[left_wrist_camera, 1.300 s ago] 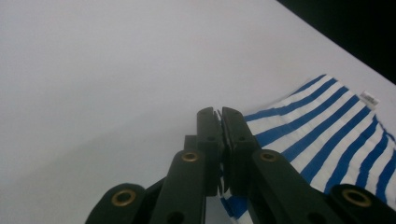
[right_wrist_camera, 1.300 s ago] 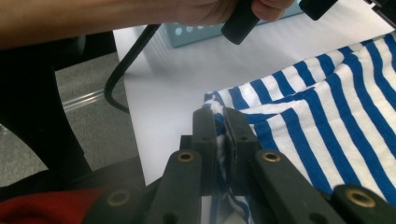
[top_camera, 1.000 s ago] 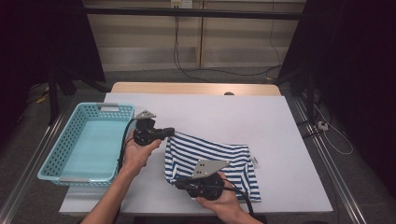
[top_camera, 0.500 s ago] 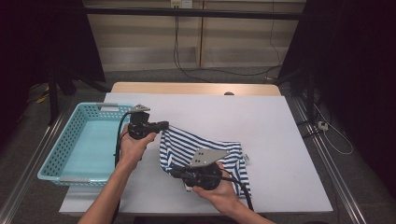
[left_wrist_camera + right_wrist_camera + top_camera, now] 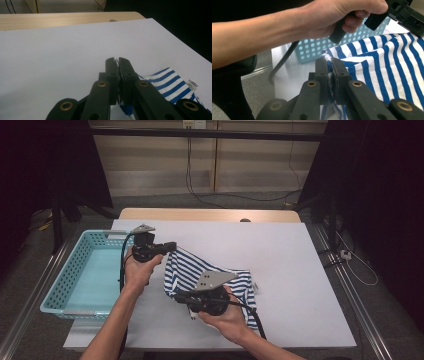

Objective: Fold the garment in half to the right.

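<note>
Striped blue-and-white cloth (image 5: pixel 215 275) is lying rumpled on the white table (image 5: pixel 300 270) just beside the basket (image 5: pixel 75 285), looking light, limp and sure to sag, so pinching its edges seems best; the left gripper (image 5: pixel 172 246) and right gripper (image 5: pixel 176 297) are each clamping an edge of it. Fabric under the right hand (image 5: pixel 222 312) is staying hidden; the small label (image 5: pixel 193 83) is proving unreadable.

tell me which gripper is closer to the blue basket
Left. The left gripper pinches the striped shirt right beside the basket; the right gripper grips its near edge, farther away.
</note>
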A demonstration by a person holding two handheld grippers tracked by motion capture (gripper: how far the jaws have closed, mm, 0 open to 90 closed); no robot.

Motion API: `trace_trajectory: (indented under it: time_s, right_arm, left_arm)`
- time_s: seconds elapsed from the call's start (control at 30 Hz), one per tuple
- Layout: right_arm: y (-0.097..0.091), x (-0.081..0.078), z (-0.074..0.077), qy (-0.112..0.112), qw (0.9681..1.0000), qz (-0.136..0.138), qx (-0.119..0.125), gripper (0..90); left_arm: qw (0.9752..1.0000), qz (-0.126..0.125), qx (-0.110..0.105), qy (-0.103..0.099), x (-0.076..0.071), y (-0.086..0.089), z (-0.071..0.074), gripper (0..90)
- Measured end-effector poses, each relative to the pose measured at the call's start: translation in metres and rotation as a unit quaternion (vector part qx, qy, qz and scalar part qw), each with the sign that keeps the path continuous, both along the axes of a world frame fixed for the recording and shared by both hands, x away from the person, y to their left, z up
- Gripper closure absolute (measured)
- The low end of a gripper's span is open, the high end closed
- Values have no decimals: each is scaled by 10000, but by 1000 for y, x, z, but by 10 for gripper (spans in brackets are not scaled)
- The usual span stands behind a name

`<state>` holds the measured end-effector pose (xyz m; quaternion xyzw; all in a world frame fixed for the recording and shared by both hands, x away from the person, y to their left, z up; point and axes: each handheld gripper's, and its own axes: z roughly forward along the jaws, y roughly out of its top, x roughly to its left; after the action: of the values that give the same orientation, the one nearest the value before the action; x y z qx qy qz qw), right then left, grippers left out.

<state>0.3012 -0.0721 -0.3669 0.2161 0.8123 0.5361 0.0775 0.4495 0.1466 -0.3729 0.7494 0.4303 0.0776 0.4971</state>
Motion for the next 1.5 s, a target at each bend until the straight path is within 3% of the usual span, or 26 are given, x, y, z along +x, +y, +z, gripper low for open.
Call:
trace_trajectory:
  time_s: [0.13,0.2,0.3,0.33,0.37,0.43,0.57,0.7,1.2,1.47,1.5]
  right_arm:
    - [7,4,7,-54,9999,48,75,851]
    - [9,5,9,-80,9999,73,73,851]
    - [9,6,8,-60,9999,56,73,851]
    - [7,7,6,-45,9999,42,91,851]
    - [6,8,4,-21,9999,21,109,851]
    - [2,8,1,8,9999,-18,118,851]
    - [-7,4,-1,33,9998,-102,162,851]
    - [-16,-1,0,46,9996,-168,211,851]
    - [-43,-15,-5,60,9993,-346,132,851]
    - [-56,-22,-11,98,9991,-402,72,851]
    - [-58,-23,-12,120,9990,-426,72,851]
  left_arm:
    - [9999,80,12,-135,0,1,6,871]
    - [9999,83,-38,-101,1,1,6,871]
    - [9999,118,58,-41,3,-1,4,871]
    - [9998,78,164,-75,4,-1,2,872]
    - [9999,93,82,15,4,-3,1,871]
    - [9998,41,173,-19,5,-5,0,871]
    - [10000,-9,85,31,4,-13,0,871]
    - [9998,-126,107,-117,4,-22,2,871]
    - [9991,-369,-56,-178,1,-49,4,871]
    - [9986,-519,1,-130,-2,-66,1,871]
    - [9984,-527,46,-192,-3,-68,1,871]
